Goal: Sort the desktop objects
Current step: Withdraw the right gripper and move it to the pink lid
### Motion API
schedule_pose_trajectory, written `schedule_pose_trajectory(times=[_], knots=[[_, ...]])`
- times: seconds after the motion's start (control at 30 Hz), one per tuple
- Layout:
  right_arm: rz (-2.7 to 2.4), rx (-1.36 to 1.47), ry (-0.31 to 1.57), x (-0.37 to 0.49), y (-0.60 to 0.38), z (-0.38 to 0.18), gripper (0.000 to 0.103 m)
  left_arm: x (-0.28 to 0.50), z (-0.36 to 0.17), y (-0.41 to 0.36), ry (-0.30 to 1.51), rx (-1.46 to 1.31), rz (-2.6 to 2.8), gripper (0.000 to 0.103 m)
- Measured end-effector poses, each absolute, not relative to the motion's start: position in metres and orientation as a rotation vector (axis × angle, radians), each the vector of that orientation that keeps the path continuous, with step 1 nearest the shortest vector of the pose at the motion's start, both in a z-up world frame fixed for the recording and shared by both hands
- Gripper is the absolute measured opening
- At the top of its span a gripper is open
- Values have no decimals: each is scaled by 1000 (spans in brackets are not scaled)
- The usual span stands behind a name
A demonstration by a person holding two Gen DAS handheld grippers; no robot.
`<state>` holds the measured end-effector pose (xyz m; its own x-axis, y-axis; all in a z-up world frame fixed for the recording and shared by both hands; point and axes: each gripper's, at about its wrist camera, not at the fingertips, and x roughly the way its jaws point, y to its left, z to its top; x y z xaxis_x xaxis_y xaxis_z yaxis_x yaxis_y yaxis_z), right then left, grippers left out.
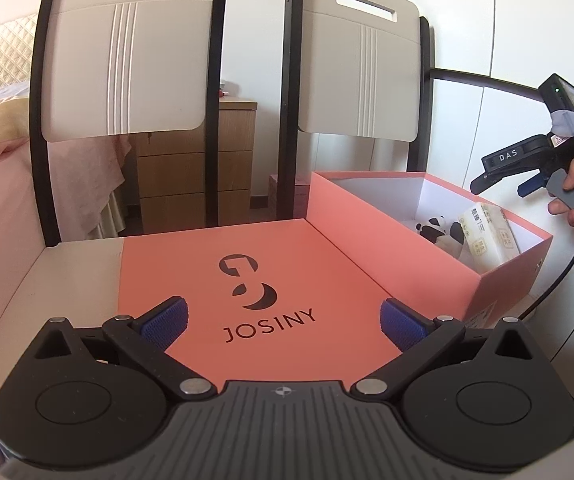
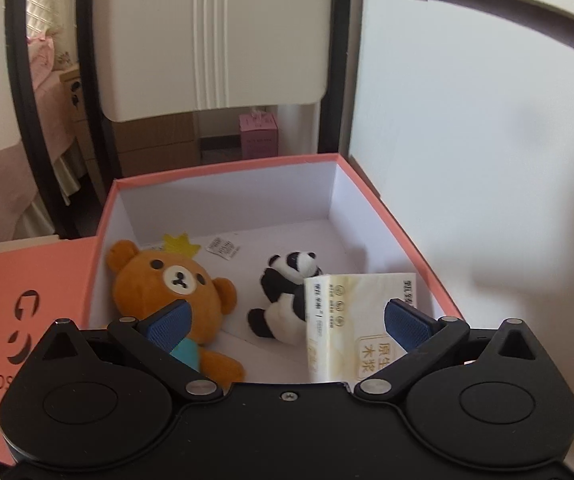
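Box (image 2: pixel 371 200): matt coral cardboard, white paper lining. Bear (image 2: pixel 175 280) and panda (image 2: pixel 287 288): fuzzy plush cloth. Tissue pack (image 2: pixel 351 320): glossy plastic wrap. Right claw (image 2: pixel 287 320): matt black plastic, blue textured pads.

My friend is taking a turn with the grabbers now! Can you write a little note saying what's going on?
Left gripper: open, empty, over the pink box lid.
Right gripper: open, empty, above the open pink box.
In the box: brown teddy bear, panda plush, tissue pack, small white packet.
Done: those things are in the box.
Left: probably putting the lid on; nothing else to sort is in view.
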<state>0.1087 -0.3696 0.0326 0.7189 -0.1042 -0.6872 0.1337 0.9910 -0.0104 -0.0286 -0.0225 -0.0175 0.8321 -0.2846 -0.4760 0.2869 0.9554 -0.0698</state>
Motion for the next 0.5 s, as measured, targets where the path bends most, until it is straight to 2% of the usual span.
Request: schedule_pose_trajectory(times=[0.27,0.5], knots=[[43,32,647,77,-305,63,103,-33,-14,-3,485,0,-264,103],[165,28,539,39,-258,66,103,-32,-12,19,480,-15,-199,103]])
